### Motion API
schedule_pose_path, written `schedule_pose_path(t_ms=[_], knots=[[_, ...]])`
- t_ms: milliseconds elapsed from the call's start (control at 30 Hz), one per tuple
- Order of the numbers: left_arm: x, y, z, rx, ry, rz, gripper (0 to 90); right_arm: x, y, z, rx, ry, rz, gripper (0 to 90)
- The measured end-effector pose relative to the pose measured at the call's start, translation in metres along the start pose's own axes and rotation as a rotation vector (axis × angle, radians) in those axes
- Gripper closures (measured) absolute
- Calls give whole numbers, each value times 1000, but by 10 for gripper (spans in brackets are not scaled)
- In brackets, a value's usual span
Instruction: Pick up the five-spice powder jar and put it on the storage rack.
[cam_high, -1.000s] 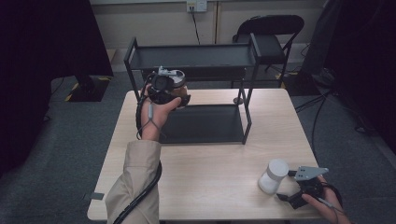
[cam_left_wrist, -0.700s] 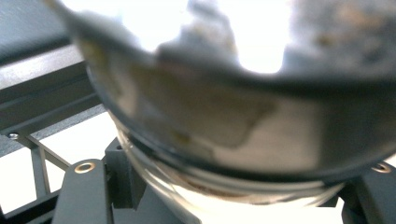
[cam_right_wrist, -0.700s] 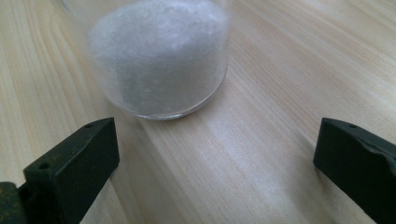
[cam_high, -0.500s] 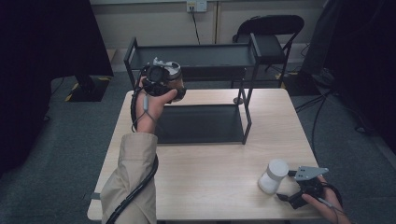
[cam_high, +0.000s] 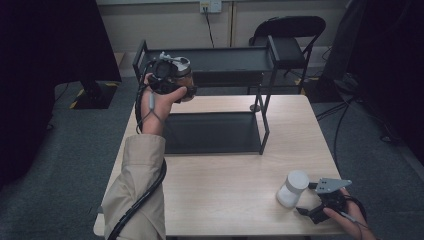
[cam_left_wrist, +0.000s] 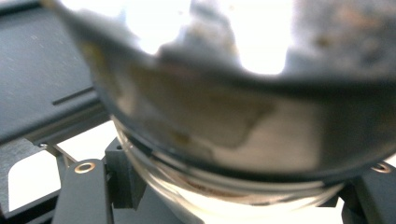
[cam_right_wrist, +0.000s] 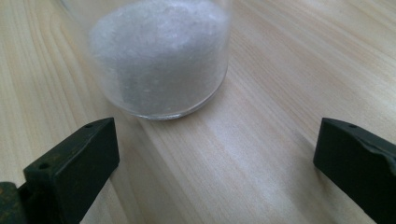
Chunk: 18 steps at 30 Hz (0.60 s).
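My left hand-held gripper (cam_high: 172, 80) is clamped on a glass jar (cam_high: 184, 75) with brownish content; in the left gripper view the jar (cam_left_wrist: 233, 116) sits between the two black jaws, and they press on its sides. I hold it in the air at the left end of the black rack (cam_high: 265, 107), about level with the top shelf (cam_high: 230, 59), which lies just beyond and to the right of the jar. The jar seems to be tilted, but I cannot tell exactly how much. My left forearm is stretched forward and raised, the wrist bent. I judge that the next move is a short push forward onto that shelf. My right hand-held gripper (cam_high: 307, 197) rests low on the table (cam_high: 225, 185), jaws apart, just beside a white jar (cam_high: 292, 188) and not touching it.
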<state>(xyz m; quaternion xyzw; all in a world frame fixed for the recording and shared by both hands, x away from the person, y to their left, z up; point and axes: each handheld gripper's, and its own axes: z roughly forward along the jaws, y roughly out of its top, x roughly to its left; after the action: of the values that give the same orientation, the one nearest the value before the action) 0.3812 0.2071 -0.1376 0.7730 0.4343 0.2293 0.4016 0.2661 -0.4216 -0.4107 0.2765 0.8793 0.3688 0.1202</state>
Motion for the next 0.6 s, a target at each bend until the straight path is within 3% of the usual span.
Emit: schedule_pose_path(t_ms=[600], knots=[[12, 21, -20, -11, 25, -20, 303, 0, 0, 0, 1, 0, 1, 0]])
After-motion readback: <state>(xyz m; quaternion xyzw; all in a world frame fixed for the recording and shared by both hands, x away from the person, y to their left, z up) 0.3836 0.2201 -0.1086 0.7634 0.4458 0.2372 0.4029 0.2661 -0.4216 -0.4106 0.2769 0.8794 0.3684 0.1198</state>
